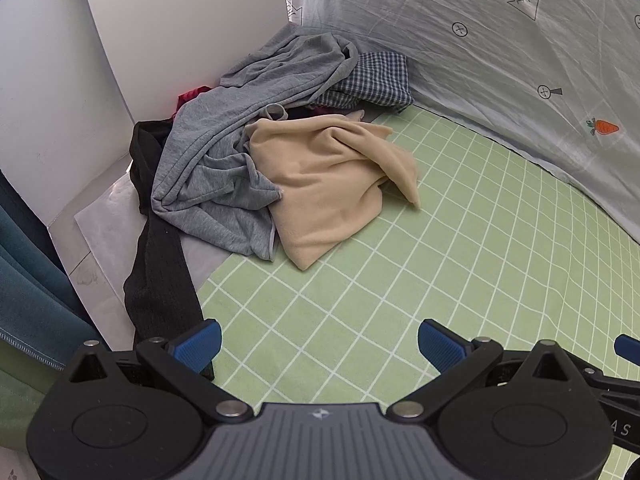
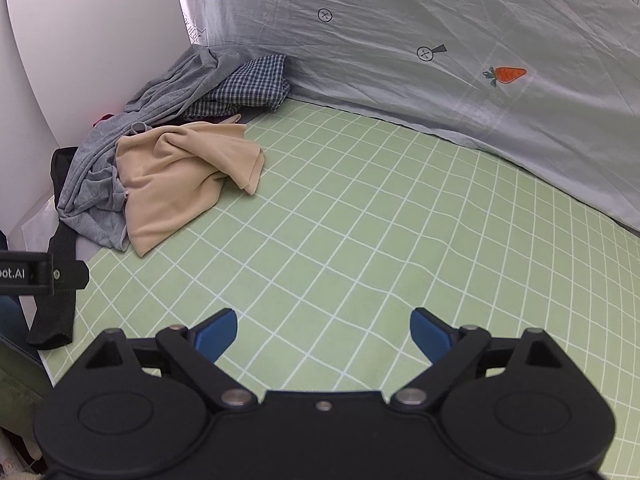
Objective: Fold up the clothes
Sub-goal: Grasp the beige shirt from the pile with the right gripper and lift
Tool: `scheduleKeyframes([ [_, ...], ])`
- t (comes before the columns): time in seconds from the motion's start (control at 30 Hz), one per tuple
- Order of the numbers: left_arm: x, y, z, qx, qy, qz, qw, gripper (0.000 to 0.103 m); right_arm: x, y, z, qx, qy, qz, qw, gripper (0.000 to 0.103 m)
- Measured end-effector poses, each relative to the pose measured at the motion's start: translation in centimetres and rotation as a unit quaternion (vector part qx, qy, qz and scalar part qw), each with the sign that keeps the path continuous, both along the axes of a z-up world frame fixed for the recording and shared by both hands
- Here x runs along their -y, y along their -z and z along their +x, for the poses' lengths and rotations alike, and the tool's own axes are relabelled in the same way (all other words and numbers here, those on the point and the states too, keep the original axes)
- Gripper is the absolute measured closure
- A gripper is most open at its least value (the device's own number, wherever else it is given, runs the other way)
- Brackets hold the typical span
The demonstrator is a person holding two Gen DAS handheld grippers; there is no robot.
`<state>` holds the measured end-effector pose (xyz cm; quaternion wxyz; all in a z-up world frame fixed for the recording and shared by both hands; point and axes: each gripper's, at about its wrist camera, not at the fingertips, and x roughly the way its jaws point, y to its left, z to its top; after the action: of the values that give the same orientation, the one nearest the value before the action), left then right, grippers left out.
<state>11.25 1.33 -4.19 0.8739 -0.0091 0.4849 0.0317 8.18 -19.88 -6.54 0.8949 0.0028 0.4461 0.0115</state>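
Your left gripper (image 1: pixel 319 346) is spread wide, nothing between the blue pads (image 1: pixel 200 344), hovering over bare green checked sheet (image 1: pixel 360 280) at the near side of the bed. Right gripper (image 2: pixel 324 334) same: jaws wide apart, empty, above the sheet just beside the left one; its pad tip shows at the right edge of the left wrist view.

The clothes pile sits in the far left corner of the bed, against the white wall (image 1: pixel 120 40):
- beige top (image 1: pixel 320 188) crumpled in front, lying partly on the sheet, nearest to you
- grey shirt (image 1: pixel 208 160) bunched to its left and behind, touching it
- blue checked piece (image 1: pixel 372 80) at the back, against the grey quilt (image 1: pixel 500 80)
- black ribbed garment (image 1: pixel 160 280) draped along the left edge of the bed, running toward your left gripper
- a bit of red cloth (image 1: pixel 192 96) shows under the grey shirt, too hidden to identify

Nothing is folded. The quilt with the carrot print (image 2: pixel 506 75) fills the far right side.
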Motion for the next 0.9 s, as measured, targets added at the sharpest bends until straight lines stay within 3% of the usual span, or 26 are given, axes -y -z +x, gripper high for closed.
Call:
scheduleKeyframes([
  [0.27, -2.5, 3.6, 8.8, -0.045, -0.028, 0.005, 0.9986, 0.001, -1.5, 2.9, 8.6, -0.02, -0.026, -0.002, 0.999, 0.029],
  [0.4, -4.0, 6.1, 13.0, -0.078, -0.047, 0.02, 0.9957, 0.002, -3.8, 4.6, 14.0, -0.026, -0.081, 0.0, 0.996, 0.041],
  [0.5, -5.1, 7.4, 15.5, -0.092, -0.065, 0.023, 0.9933, 0.002, -6.1, 5.8, 17.6, -0.028, -0.129, 0.0, 0.991, 0.055],
  [0.7, -6.8, 8.5, 18.3, -0.098, -0.096, 0.024, 0.9902, 0.002, -10.1, 7.8, 22.4, -0.005, -0.211, -0.005, 0.977, 0.062],
  [0.77, -7.5, 8.7, 18.6, -0.107, -0.103, 0.008, 0.9889, 0.002, -10.6, 8.1, 23.1, 0.004, -0.223, -0.012, 0.975, 0.081],
  [0.8, -7.6, 8.7, 18.6, -0.109, -0.105, 0.005, 0.9885, 0.002, -10.6, 8.2, 23.3, 0.011, -0.227, -0.013, 0.974, 0.097],
  [0.9, -7.5, 8.3, 18.2, -0.108, -0.104, 0.011, 0.9887, 0.002, -9.7, 7.0, 22.9, 0.061, -0.209, -0.002, 0.976, 0.098],
])
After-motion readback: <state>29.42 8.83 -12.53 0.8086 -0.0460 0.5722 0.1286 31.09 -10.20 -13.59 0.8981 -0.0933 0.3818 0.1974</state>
